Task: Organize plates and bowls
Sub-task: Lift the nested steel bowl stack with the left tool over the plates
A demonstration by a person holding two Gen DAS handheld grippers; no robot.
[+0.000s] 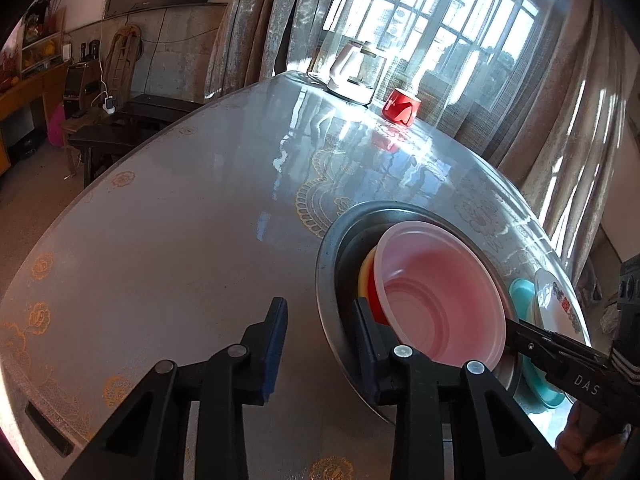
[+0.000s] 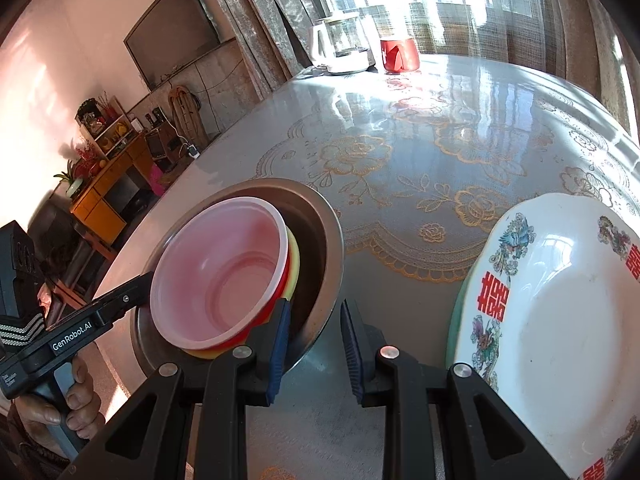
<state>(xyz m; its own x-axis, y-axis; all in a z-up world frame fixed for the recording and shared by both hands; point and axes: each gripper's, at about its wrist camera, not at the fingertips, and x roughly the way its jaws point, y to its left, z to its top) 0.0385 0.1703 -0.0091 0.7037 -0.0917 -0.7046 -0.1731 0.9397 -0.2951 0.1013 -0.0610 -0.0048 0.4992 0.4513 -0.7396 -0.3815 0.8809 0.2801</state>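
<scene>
A wide steel bowl (image 1: pixel 326 280) (image 2: pixel 328 240) sits on the table and holds a stack: a clear plastic bowl (image 1: pixel 440 292) (image 2: pixel 224 268) on top of a red bowl (image 1: pixel 376 300) (image 2: pixel 240 338) and a yellow one (image 1: pixel 365 272) (image 2: pixel 295 256). My left gripper (image 1: pixel 320 344) is open and straddles the steel bowl's near rim. My right gripper (image 2: pixel 314 344) is open and straddles the rim on the other side. A white decorated plate (image 2: pixel 560 320) (image 1: pixel 554 300) lies on a teal plate (image 1: pixel 524 292) (image 2: pixel 454 328) to the right.
A kettle (image 1: pixel 352 68) (image 2: pixel 340 48) and a red cup (image 1: pixel 401 106) (image 2: pixel 399 54) stand at the table's far edge by the window. The round table (image 1: pixel 180 240) has a lace-patterned cover. Chairs and cabinets stand beyond its left edge.
</scene>
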